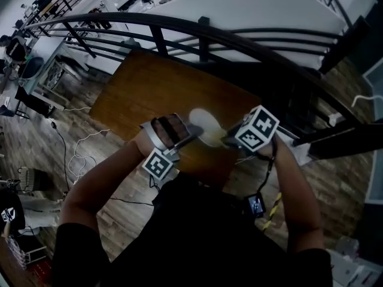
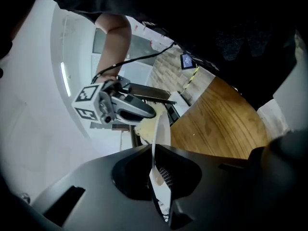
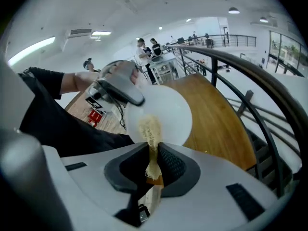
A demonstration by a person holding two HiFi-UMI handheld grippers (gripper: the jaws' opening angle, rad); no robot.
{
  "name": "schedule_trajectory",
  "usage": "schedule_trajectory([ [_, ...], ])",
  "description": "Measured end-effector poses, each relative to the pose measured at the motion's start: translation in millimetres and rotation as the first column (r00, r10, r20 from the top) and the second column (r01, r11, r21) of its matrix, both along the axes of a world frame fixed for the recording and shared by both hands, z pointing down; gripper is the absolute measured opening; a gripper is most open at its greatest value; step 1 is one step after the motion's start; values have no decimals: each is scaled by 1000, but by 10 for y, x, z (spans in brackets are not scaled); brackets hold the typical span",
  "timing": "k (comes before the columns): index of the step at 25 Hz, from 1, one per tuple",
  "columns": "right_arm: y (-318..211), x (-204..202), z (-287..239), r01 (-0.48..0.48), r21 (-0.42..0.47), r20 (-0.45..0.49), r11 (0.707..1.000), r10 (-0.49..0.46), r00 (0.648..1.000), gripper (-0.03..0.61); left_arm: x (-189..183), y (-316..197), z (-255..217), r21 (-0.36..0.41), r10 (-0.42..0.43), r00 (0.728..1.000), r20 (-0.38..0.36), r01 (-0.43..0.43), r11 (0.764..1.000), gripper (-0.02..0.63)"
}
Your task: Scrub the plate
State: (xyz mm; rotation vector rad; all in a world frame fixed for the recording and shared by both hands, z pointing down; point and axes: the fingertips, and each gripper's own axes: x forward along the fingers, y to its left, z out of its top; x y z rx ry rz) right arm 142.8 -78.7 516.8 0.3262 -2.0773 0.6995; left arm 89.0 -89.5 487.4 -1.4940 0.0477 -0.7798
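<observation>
Over the table's (image 1: 149, 88) near edge, the left gripper (image 2: 154, 166) pinches the plate (image 3: 168, 110) by its rim while the right gripper (image 3: 154, 163), clamped on a scrubber (image 3: 150, 129), holds it against the plate's face, so scrubbing seems under way, not finished.

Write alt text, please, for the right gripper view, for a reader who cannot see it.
The right hand-held gripper is clamped on a pale, fibrous scrubber whose tip lies against the face of a white plate. The left hand-held gripper holds that plate up by its rim above a wooden table, with a dark railing at right.
</observation>
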Motion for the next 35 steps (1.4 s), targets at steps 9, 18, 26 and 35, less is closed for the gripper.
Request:
schedule_trajectory([
  [9,-347,-197,-268,3,109,-20,994,-1,1000,61,210,162,14,-42,52,999,0,-52,998,17],
  [18,-53,192,235,8,-31,-91,999,-10,996,61,18,91,-115,-11,18,1000,-6,-18,1000,18],
  [26,-580,33,42,-20,67,-99,998,26,995,61,343,437,-161,-28,129,991,-16,-130,991,17],
  [35,-140,-314,-519,54,129,15,990,-56,998,58,178,85,43,-37,30,999,12,-30,999,15],
])
